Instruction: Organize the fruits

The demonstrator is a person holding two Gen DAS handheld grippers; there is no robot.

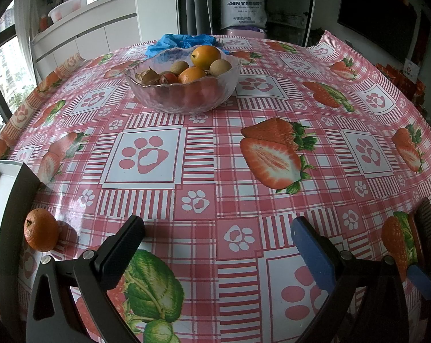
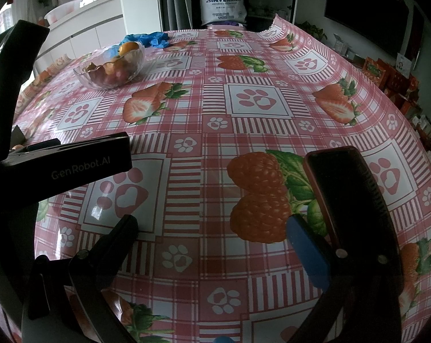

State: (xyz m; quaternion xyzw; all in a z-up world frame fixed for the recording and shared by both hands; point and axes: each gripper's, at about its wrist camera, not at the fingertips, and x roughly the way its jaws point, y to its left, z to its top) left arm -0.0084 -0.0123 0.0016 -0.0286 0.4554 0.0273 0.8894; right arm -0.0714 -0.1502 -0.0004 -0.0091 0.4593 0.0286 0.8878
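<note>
A clear glass bowl [image 1: 184, 85] stands at the far side of the table and holds several fruits: oranges, brown longans and some peel. It also shows in the right wrist view [image 2: 111, 68] at the far left. One loose mandarin [image 1: 41, 233] lies on the tablecloth near the left edge, left of my left gripper [image 1: 218, 228]. My left gripper is open and empty, low over the cloth. My right gripper [image 2: 212, 228] is open and empty, to the right of the left gripper.
A strawberry and paw print tablecloth [image 1: 215, 148] covers the table. Blue plastic [image 1: 184, 41] lies behind the bowl. The left gripper's body [image 2: 69, 157] fills the left of the right wrist view. A white cabinet and window stand at the far left.
</note>
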